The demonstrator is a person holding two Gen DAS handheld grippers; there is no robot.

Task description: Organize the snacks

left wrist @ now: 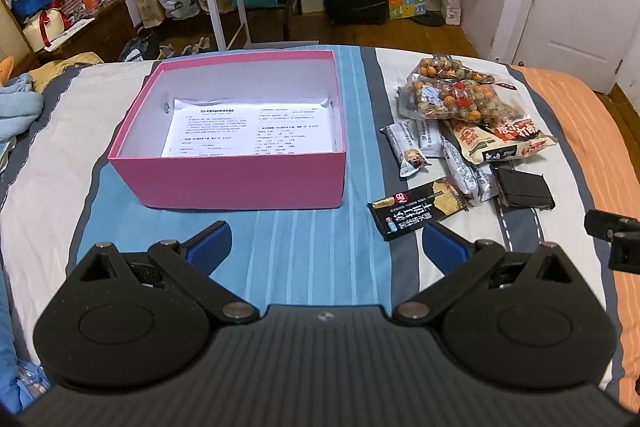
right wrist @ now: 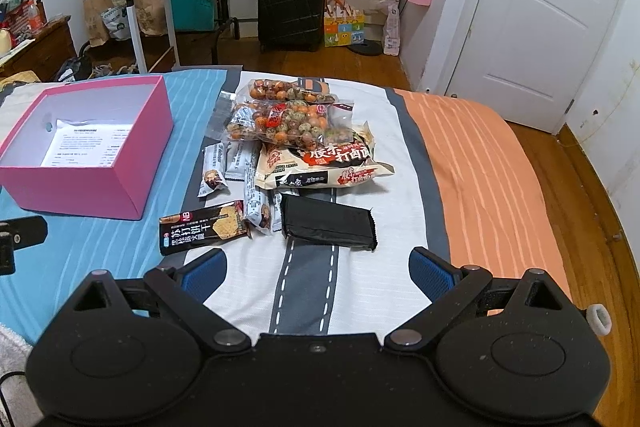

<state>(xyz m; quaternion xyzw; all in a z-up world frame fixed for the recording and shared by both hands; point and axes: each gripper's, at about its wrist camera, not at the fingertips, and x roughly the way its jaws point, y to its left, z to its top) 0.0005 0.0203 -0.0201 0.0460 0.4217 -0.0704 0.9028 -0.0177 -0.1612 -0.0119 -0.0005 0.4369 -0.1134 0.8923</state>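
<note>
Both grippers hovered low over the bed sheet (right wrist: 360,291), nothing between the fingers. Left gripper (left wrist: 326,245) had its blue pads spread wide apart, aimed at the blue stripes just in front of the pink box (left wrist: 230,183). Right gripper (right wrist: 318,273) was likewise wide apart, aimed at the snack pile.

Pink box sat open on the bed, left of the snacks, with only a printed paper sheet (left wrist: 250,133) lying on its floor. No snacks were in it.

Snacks lay in a loose heap right of the box:
- black cracker packet (right wrist: 204,233) nearest the box, flat on the sheet
- black wrapped pack (right wrist: 328,223) just right of it, nearest the right gripper
- small white bar wrappers (right wrist: 256,203) between and behind those two, partly overlapping
- big beige bag (right wrist: 324,163) behind them
- two clear bags of round coated snacks (right wrist: 288,119) at the far end, resting partly on the beige bag

Black suitcase (right wrist: 292,5) stood on the floor beyond the bed.
</note>
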